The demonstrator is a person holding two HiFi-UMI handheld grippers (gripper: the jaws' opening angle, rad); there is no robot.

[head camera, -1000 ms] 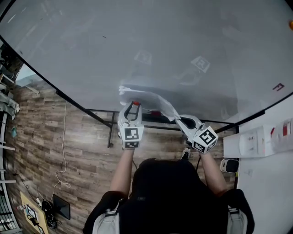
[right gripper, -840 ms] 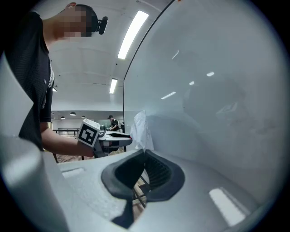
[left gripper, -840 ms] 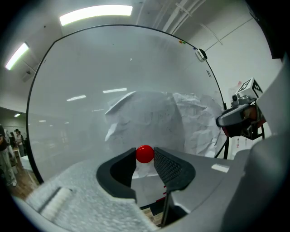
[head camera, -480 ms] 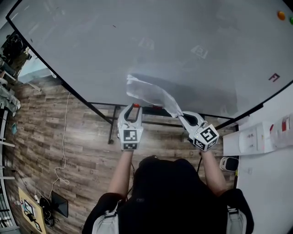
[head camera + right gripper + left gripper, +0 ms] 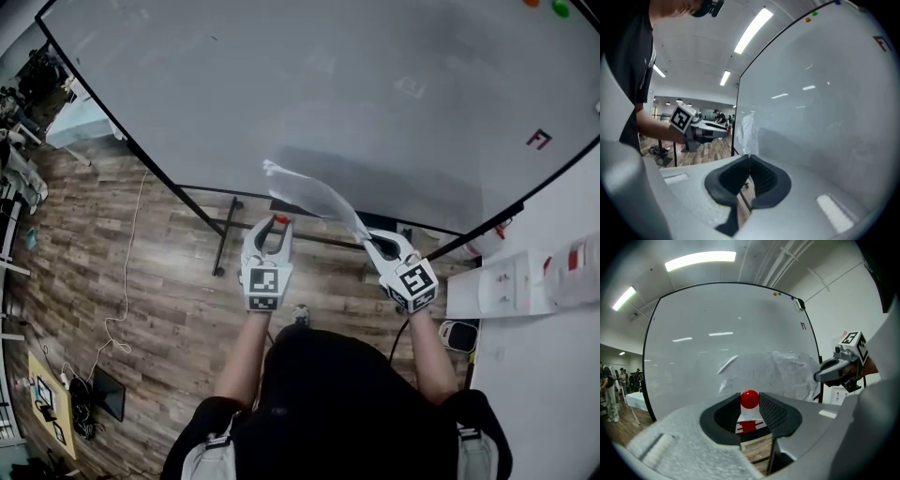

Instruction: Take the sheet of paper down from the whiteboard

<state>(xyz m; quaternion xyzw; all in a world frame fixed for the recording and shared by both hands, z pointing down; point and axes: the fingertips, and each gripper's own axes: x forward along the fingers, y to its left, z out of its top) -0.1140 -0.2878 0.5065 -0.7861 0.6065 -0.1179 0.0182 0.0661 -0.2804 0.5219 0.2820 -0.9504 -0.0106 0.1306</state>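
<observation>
The crumpled white sheet of paper hangs free in front of the whiteboard. My right gripper is shut on its near right corner. In the right gripper view the jaws meet and the sheet rises edge-on beyond them. My left gripper is shut on a round red magnet, just left of the sheet and below it. The left gripper view shows the sheet spread out ahead, with the right gripper at its right edge.
The whiteboard stands on a black frame with legs over a wood floor. An orange and a green magnet and a red mark sit on the board's far right. A white wall box is at right, a cable at left.
Both grippers have drawn back from the whiteboard, taking the sheet and the red magnet along. The sheet, close to the board's lower edge before, now hangs clear of it.
</observation>
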